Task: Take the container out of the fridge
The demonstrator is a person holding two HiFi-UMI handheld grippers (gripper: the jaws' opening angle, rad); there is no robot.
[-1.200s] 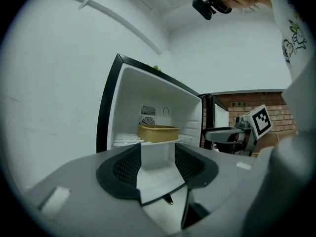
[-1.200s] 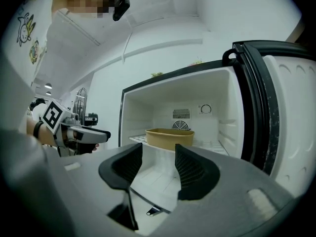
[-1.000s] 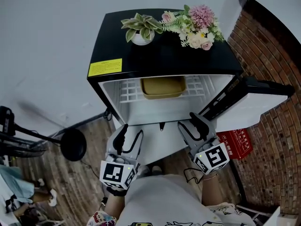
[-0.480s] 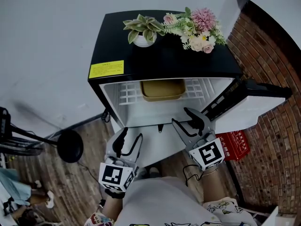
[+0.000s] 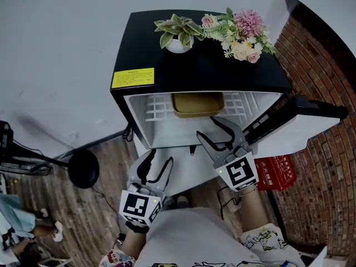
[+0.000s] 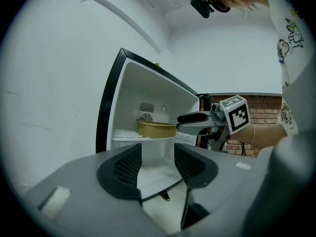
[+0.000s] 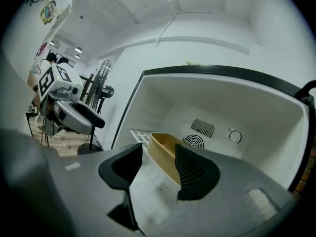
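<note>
Tan container (image 5: 197,103) on the wire shelf (image 5: 151,108) inside the open fridge (image 5: 194,65), right hand-held gripper (image 5: 208,128) just before it, jaws apart, empty, left hand-held gripper (image 5: 159,161) lower, well short, also agape and empty

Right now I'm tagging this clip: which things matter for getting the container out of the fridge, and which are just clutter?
For the job: yellow container, fridge, its open door, right gripper (open, nearest the container), left gripper (open).
Just lying about: potted plant, flowers, red box, black stand base.
</note>
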